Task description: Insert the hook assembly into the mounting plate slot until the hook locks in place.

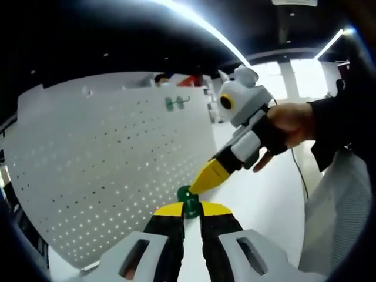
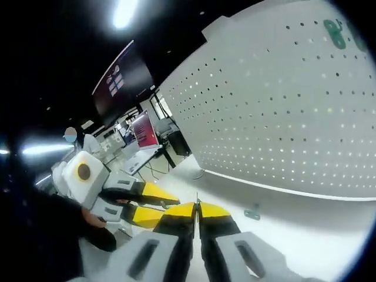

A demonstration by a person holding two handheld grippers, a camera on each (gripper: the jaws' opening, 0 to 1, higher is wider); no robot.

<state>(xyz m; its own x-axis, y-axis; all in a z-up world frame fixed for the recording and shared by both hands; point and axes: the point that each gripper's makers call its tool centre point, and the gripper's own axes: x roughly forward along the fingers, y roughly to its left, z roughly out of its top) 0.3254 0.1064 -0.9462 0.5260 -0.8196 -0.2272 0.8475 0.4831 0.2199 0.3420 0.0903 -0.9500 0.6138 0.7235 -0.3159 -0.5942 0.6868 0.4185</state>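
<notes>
Left hand-held gripper [image 1: 189, 210] is clamping the green hook [image 1: 188, 200]; right hand-held gripper [image 2: 197, 210] is sitting closed and empty-looking. Best approaching the pegboard [image 1: 106, 170] squarely, seating it firmly.

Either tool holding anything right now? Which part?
Left tool grips a small green hook piece by its lower end. Right tool is shut; whether anything sits between its tips cannot be told.

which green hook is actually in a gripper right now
The green hook pinched between the left gripper tips. The other green hooks hang high on the white pegboard, untouched.
</notes>
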